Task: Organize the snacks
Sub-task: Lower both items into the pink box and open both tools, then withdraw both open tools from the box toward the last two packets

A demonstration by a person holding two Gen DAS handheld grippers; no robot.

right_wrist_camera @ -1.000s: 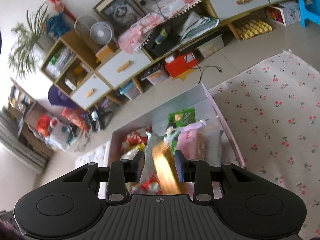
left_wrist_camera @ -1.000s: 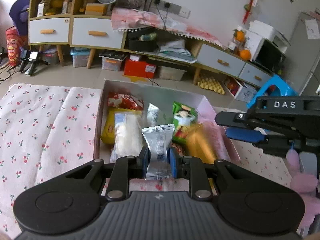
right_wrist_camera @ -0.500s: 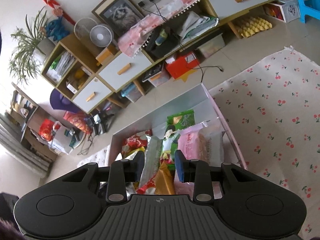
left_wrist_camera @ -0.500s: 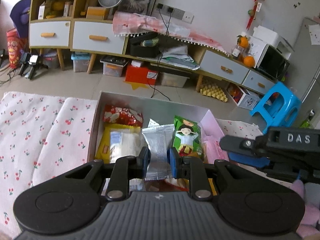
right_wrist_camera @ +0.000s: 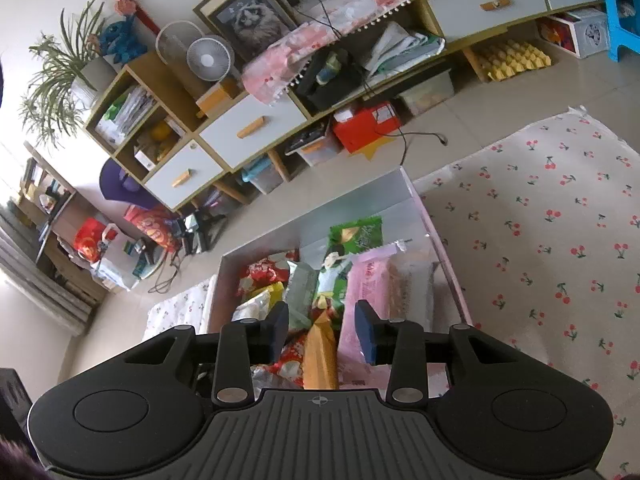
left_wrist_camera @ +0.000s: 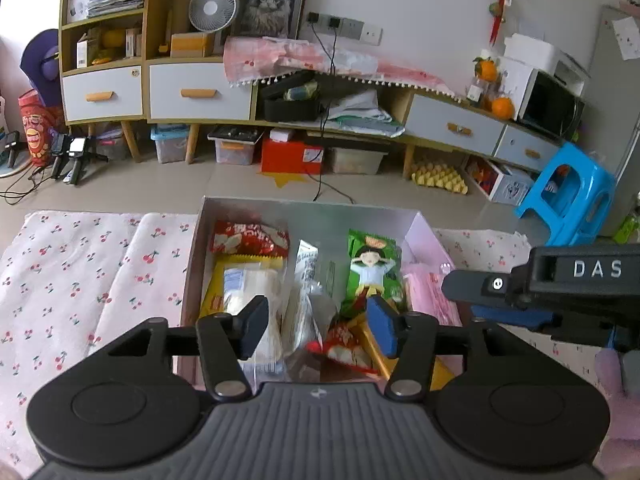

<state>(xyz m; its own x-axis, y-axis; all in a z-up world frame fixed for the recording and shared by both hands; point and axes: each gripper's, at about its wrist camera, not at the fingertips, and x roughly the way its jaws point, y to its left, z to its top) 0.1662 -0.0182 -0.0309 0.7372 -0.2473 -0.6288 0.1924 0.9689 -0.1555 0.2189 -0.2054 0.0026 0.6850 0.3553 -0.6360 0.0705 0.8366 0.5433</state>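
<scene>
So both grippers hang over the shallow pale-pink cardboard box [left_wrist_camera: 424, 236] sitting on the cherry-print cloth [left_wrist_camera: 80, 264], and it's packed with snacks. The left gripper [left_wrist_camera: 316, 326] has its fingers spread wide and nothing in them. The silver foil snack packet [left_wrist_camera: 308, 308] lies in the box right below and between those fingers, its long axis pointing away from the camera, roughly parallel to the fingers. Next to it are a white-and-yellow wrapped bar [left_wrist_camera: 244, 292] on its left, a red crinkly bag [left_wrist_camera: 250, 238] at the far end, and a green packet with a cartoon girl [left_wrist_camera: 374, 268] on its right.

The right gripper [right_wrist_camera: 322, 330] is open too, holding nothing. A golden-orange wrapped snack [right_wrist_camera: 320, 356] sits straight under its gap, long axis running along the fingers, with a pink wrapped packet [right_wrist_camera: 366, 296] just beside it on the right.

Compared with a second ago: the left fingers were pinched on that silver packet and now they've let it go into the box. The right ones were closed around the golden one and have since opened wide too.

My guess is both drops are done and the next move is backing out; the left gripper is the one nearer the silver packet if it needs nudging.
</scene>
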